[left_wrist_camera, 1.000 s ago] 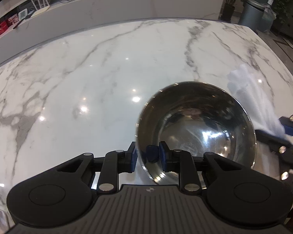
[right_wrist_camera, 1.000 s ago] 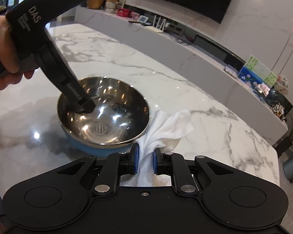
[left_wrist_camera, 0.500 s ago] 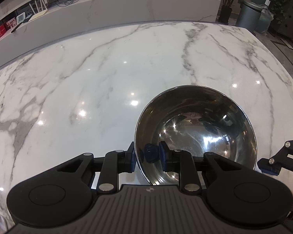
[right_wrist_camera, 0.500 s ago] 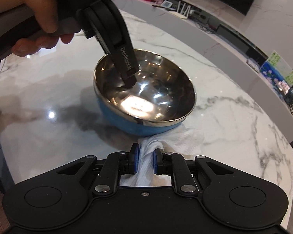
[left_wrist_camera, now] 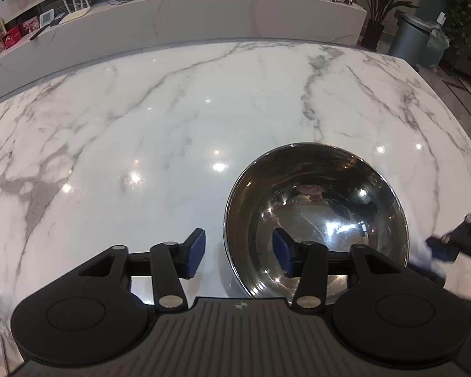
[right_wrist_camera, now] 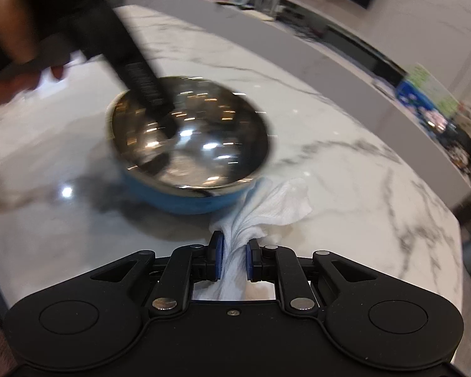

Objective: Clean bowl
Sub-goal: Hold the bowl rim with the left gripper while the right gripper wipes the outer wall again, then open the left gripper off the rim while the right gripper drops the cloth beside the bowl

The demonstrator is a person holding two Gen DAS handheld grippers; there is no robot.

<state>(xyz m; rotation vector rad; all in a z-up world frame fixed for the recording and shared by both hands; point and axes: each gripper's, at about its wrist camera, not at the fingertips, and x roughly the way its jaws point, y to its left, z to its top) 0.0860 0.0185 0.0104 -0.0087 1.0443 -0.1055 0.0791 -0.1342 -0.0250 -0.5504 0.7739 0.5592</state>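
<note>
A steel bowl (left_wrist_camera: pixel 317 216) with a blue outside (right_wrist_camera: pixel 188 169) rests on the white marble table (left_wrist_camera: pixel 172 119). My left gripper (left_wrist_camera: pixel 238 253) is open, its jaws straddling the bowl's near rim, one finger outside and one inside. My right gripper (right_wrist_camera: pixel 234 262) is shut on a white cloth (right_wrist_camera: pixel 273 201), which lies on the table just right of the bowl and touches its blue side. The right gripper also shows at the right edge of the left wrist view (left_wrist_camera: pixel 452 245). The right wrist view is motion-blurred.
A long marble counter (left_wrist_camera: pixel 204 22) with small items runs behind the table. A grey bin (left_wrist_camera: pixel 408 40) and potted plants (left_wrist_camera: pixel 383 6) stand on the floor at the far right. The table's curved edge (right_wrist_camera: pixel 455 220) is close on the right.
My left gripper has opened and let go of the bowl's rim, and the bowl has come down onto the table. My right gripper, still holding the cloth, has shifted beside the bowl.
</note>
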